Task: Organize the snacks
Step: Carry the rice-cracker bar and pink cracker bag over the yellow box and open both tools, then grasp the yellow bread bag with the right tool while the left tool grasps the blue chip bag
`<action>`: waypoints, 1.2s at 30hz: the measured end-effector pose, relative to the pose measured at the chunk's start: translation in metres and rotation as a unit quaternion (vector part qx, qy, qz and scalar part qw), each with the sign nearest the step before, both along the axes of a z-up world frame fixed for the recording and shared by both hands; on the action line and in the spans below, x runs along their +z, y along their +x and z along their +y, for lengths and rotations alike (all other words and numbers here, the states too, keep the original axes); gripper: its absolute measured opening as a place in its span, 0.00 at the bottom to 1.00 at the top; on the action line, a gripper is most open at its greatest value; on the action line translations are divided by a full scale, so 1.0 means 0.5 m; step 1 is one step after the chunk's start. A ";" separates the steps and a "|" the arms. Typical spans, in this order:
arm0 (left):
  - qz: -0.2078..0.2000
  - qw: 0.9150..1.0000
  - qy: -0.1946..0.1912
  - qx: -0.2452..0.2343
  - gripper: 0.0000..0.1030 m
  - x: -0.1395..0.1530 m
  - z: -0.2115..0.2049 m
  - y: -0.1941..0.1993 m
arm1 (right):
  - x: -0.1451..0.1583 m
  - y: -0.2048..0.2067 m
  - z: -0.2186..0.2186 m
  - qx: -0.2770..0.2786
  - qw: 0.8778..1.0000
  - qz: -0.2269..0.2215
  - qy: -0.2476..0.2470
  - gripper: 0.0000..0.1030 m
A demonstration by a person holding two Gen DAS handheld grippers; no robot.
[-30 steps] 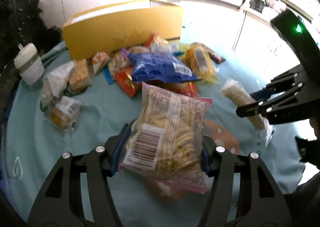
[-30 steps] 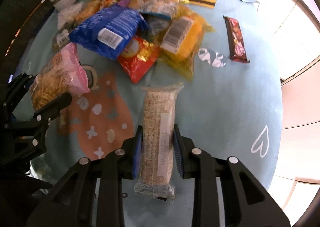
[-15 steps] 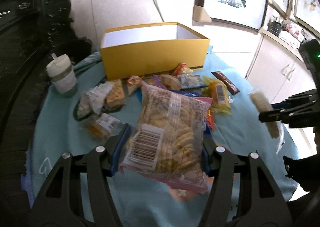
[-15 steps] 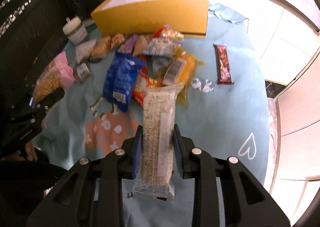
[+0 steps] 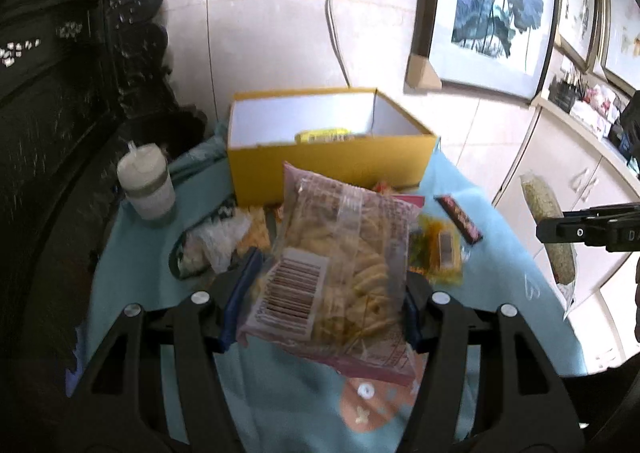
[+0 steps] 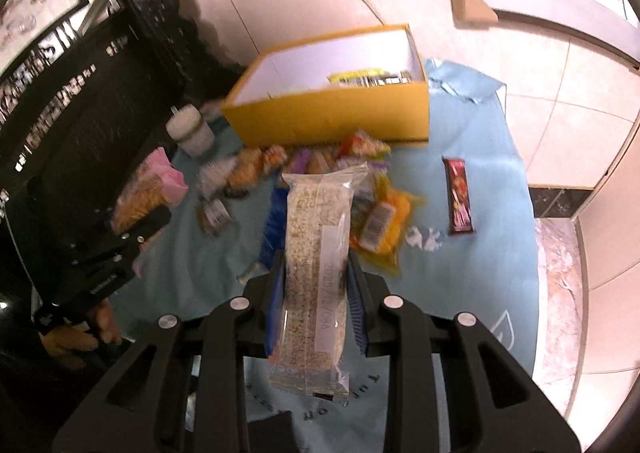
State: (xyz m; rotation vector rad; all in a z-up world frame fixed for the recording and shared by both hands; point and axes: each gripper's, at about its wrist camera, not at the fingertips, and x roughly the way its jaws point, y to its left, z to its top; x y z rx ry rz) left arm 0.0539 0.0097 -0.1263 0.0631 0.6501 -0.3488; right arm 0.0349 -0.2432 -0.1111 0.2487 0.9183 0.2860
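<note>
Left gripper clamped on a pink-edged snack bag, right gripper pinching a long grain bar, both above the table, yellow box beyond

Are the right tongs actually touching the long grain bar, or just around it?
Touching. The right wrist view shows the right tongs shut on the grain bar: both blue pads press against the wrapper's sides, with no gap, and the bar is lifted clear of the table.
</note>
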 end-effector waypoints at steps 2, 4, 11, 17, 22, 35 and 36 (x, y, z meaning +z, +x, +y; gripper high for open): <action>-0.011 1.000 -0.009 0.002 0.60 0.028 -0.001 0.015 | 0.025 0.016 -0.004 0.000 1.000 -0.012 0.006 0.28; -0.023 1.000 -0.015 0.006 0.60 0.052 -0.004 0.031 | 0.046 0.035 -0.010 0.000 1.000 -0.023 0.005 0.28; -0.047 0.998 -0.044 0.025 0.60 0.136 -0.024 0.136 | 0.137 0.143 -0.035 -0.011 0.998 -0.065 0.011 0.28; -0.056 0.997 -0.053 0.030 0.60 0.179 -0.057 0.224 | 0.196 0.248 -0.052 -0.017 0.996 -0.084 0.016 0.28; -0.061 0.996 -0.050 0.031 0.60 0.210 -0.088 0.306 | 0.224 0.349 -0.051 -0.025 0.996 -0.089 0.012 0.28; -0.002 0.997 0.019 0.072 0.87 0.073 -0.075 0.429 | 0.073 0.476 -0.051 -0.050 0.998 0.015 -0.039 0.52; 0.000 0.997 0.017 0.069 0.87 0.047 -0.068 0.401 | 0.038 0.447 -0.052 -0.051 0.997 0.030 -0.048 0.53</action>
